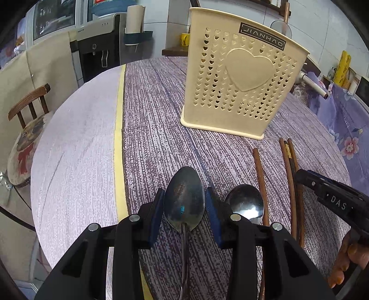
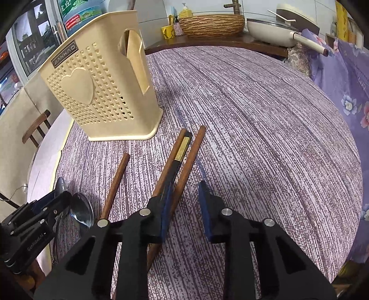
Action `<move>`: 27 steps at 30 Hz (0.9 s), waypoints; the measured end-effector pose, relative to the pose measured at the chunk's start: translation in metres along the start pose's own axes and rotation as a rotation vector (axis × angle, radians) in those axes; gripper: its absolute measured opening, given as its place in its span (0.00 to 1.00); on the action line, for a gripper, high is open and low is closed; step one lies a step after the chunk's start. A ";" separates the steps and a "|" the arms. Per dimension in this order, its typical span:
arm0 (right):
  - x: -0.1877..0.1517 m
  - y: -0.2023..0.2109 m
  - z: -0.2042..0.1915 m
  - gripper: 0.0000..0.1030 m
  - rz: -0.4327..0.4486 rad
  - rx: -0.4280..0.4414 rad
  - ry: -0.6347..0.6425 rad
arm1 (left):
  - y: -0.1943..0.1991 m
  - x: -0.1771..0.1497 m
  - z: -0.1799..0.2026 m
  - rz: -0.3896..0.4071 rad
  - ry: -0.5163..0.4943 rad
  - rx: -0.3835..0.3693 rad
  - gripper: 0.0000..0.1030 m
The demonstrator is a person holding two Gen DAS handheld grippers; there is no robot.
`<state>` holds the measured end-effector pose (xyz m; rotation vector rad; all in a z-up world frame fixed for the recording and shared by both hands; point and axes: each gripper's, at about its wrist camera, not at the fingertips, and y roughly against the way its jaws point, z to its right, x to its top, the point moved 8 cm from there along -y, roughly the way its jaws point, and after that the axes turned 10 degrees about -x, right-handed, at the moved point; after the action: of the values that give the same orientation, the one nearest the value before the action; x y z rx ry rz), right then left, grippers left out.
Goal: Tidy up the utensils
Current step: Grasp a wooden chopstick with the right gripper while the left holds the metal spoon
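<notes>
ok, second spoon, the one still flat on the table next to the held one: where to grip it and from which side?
Probably the neck or handle, from above, jaws across its width. The second spoon lies flat; its bowl is wide and rounded, and the left gripper and single chopstick flank it closely. Its handle is hidden in both views.

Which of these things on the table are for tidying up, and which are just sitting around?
For tidying:
spoon in the left gripper
second spoon
lone brown chopstick
chopstick bundle
cream holder

Just sitting around:
woven basket
white pan
soap bottle
wooden chair
</notes>
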<state>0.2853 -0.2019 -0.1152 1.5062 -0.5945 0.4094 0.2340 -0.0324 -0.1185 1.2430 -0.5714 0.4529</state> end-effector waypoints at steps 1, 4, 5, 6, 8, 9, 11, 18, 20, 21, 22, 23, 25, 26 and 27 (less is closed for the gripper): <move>0.002 -0.002 0.000 0.22 0.001 -0.010 0.007 | -0.001 0.001 0.000 -0.002 -0.003 0.002 0.35; 0.012 -0.009 -0.001 0.19 -0.007 -0.026 0.011 | -0.002 0.002 0.000 -0.005 -0.006 0.005 0.35; 0.015 -0.012 -0.002 0.18 -0.010 -0.023 0.007 | -0.002 0.002 0.000 -0.006 -0.009 0.008 0.35; 0.017 -0.013 -0.002 0.18 -0.011 -0.021 0.005 | -0.002 0.003 0.000 -0.007 -0.013 0.011 0.35; 0.022 -0.017 -0.005 0.18 -0.013 -0.030 0.015 | -0.003 0.002 0.000 -0.011 -0.019 0.017 0.35; 0.023 -0.019 -0.007 0.18 -0.010 -0.037 0.024 | -0.003 0.002 0.000 -0.013 -0.019 0.019 0.35; 0.025 -0.020 -0.008 0.18 -0.005 -0.054 0.037 | -0.003 0.003 0.000 -0.015 -0.019 0.024 0.35; 0.024 -0.020 -0.010 0.18 -0.006 -0.063 0.039 | -0.006 0.004 0.002 -0.021 -0.025 0.049 0.36; 0.023 -0.020 -0.011 0.18 -0.005 -0.067 0.043 | -0.006 0.004 0.003 -0.024 -0.024 0.047 0.39; 0.023 -0.020 -0.011 0.18 -0.005 -0.066 0.042 | -0.007 0.004 0.003 -0.026 -0.022 0.047 0.40; 0.023 -0.020 -0.012 0.18 -0.004 -0.066 0.041 | -0.007 0.005 0.004 -0.026 -0.022 0.049 0.41; 0.023 -0.020 -0.013 0.18 -0.004 -0.066 0.041 | -0.007 0.005 0.004 -0.026 -0.025 0.052 0.41; 0.024 -0.020 -0.013 0.18 -0.005 -0.069 0.039 | -0.008 0.006 0.004 -0.025 -0.033 0.061 0.41; 0.024 -0.020 -0.013 0.18 -0.004 -0.072 0.039 | -0.008 0.006 0.004 -0.025 -0.035 0.063 0.41; 0.024 -0.020 -0.014 0.18 -0.004 -0.075 0.040 | -0.009 0.006 0.004 -0.024 -0.036 0.066 0.41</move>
<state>0.3181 -0.1919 -0.1163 1.4240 -0.5694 0.4096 0.2430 -0.0390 -0.1204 1.3221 -0.5753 0.4327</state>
